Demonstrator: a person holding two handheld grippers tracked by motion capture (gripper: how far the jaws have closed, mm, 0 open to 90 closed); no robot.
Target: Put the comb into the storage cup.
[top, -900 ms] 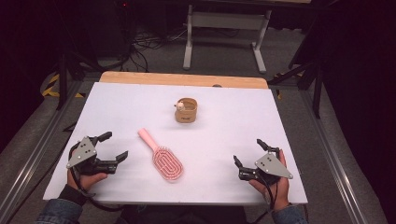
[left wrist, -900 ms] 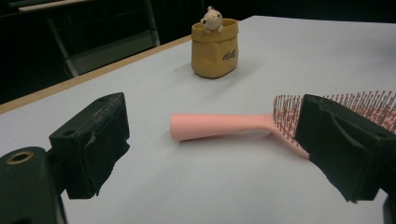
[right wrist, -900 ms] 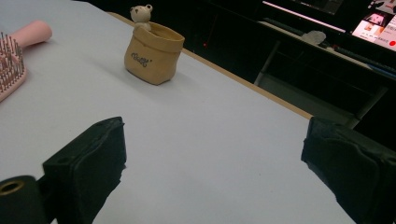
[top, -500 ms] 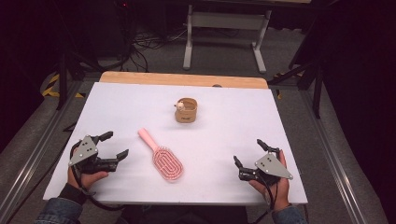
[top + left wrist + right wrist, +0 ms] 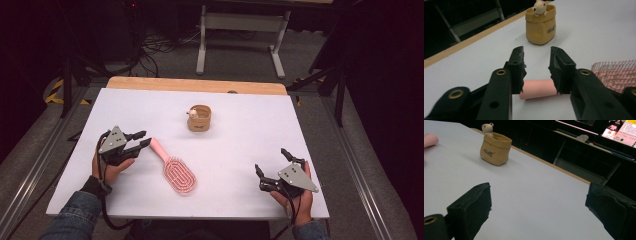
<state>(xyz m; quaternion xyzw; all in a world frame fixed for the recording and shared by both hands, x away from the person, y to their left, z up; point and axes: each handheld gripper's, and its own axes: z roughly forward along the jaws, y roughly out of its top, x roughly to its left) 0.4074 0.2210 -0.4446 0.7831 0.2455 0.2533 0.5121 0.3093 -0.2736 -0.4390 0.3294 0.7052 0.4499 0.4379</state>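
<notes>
A pink hairbrush [image 5: 177, 172] lies bristles up on the white table [image 5: 240, 135], its handle [image 5: 159, 149] pointing to the far left. My left gripper [image 5: 144, 138] sits at the handle's end. In the left gripper view its jaws [image 5: 536, 53] stand partly apart above the handle [image 5: 537, 88], which runs crosswise beneath them without being pressed. A tan pouch [image 5: 200, 119] with a small bear toy [image 5: 192, 113] in it stands farther back. My right gripper [image 5: 271, 161] rests open at the near right, nothing between its jaws [image 5: 539, 192].
A wooden strip [image 5: 195, 85] edges the table's far side. Beyond it stand a grey metal stand [image 5: 240, 22] and cables on the floor. The brush head [image 5: 616, 72] lies just right of the left jaws. The pouch [image 5: 495, 150] is far ahead of the right gripper.
My left hand has moved forward and right, bringing its gripper to the brush handle's end, with the jaws narrower than before. The right hand has stayed put.
</notes>
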